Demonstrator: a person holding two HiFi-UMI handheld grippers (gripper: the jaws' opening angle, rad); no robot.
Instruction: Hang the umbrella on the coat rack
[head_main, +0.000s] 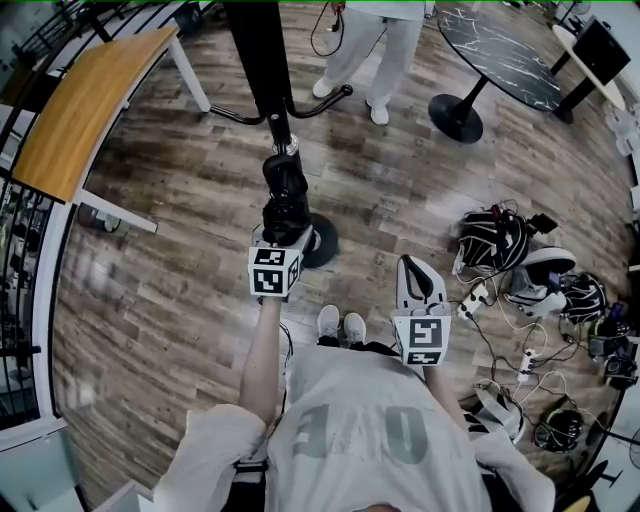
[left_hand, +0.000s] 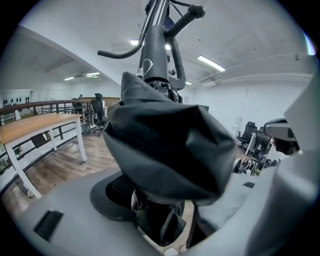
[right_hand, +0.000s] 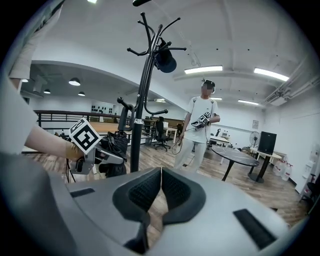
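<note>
My left gripper (head_main: 284, 232) is shut on a folded black umbrella (head_main: 286, 185) and holds it up against the black coat rack pole (head_main: 262, 60), above the rack's round base (head_main: 322, 248). In the left gripper view the umbrella's black fabric (left_hand: 165, 145) fills the space between the jaws, with the coat rack (left_hand: 157, 45) and its curved hooks right behind. My right gripper (head_main: 420, 290) hangs lower right, shut and empty; its pads (right_hand: 172, 187) meet. From there I see the coat rack (right_hand: 145, 90), the umbrella (right_hand: 116, 145) and the left gripper (right_hand: 85, 137).
A dark object (right_hand: 165, 61) hangs on an upper hook. A person (head_main: 370, 50) stands behind the rack. A wooden desk (head_main: 90, 100) is at far left, a dark round table (head_main: 500, 50) at far right. Cables and gear (head_main: 530, 270) lie on the floor at right.
</note>
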